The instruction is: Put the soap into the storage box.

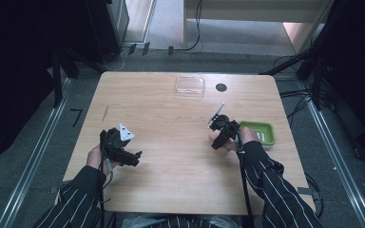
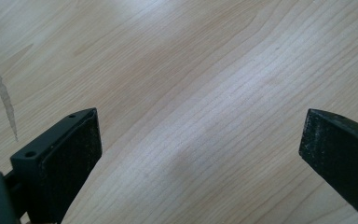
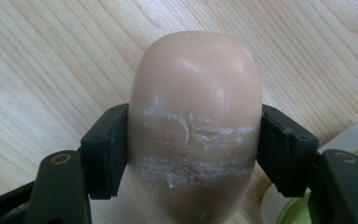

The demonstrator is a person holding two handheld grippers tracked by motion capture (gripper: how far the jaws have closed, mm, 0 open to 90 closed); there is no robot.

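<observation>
While clamped: soap bar (image 3: 193, 116), tray-adjacent (image 3: 354, 140).

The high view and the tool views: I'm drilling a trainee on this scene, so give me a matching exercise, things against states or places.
Things:
1. left tool
2. right tool
3. green tray
4. clear box

States or places:
A. by the table's right edge
B. shut on the tan bar of soap
C. open over bare wood
D. at the table's far side

Pairs: 1-C, 2-B, 3-A, 4-D
</observation>
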